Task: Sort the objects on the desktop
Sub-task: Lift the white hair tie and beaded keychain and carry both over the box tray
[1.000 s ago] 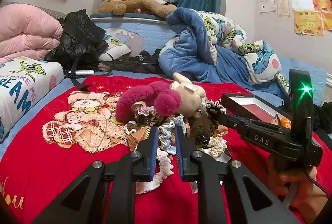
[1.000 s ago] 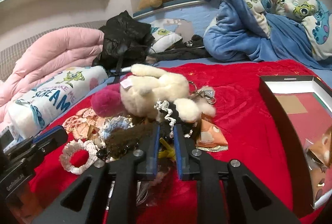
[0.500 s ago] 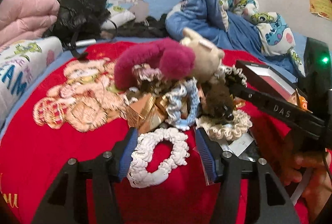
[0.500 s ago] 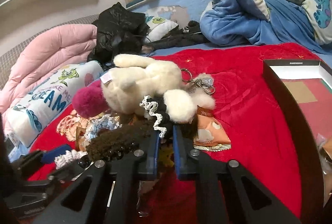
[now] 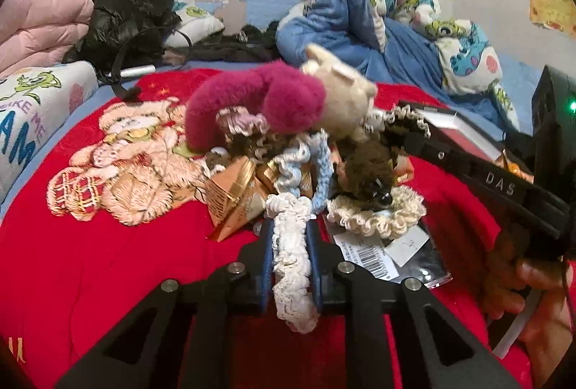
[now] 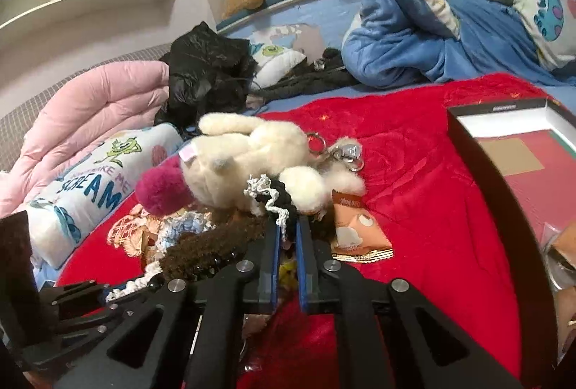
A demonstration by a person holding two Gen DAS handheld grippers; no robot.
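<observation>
- Red bedspread (image 5: 90, 263) covers the bed, with a heap of small things piled at its middle.
- Left hand-held gripper (image 5: 291, 245) is clamped on a white crocheted scrunchie (image 5: 291, 266) at the near edge of the heap.
- Right hand-held gripper (image 6: 287, 237) has its jaws drawn narrow around a black scrunchie with white trim (image 6: 277, 201), just below the cream plush toy (image 6: 252, 151).
- An open box (image 6: 504, 151) lies to the right, apart from the heap.
</observation>
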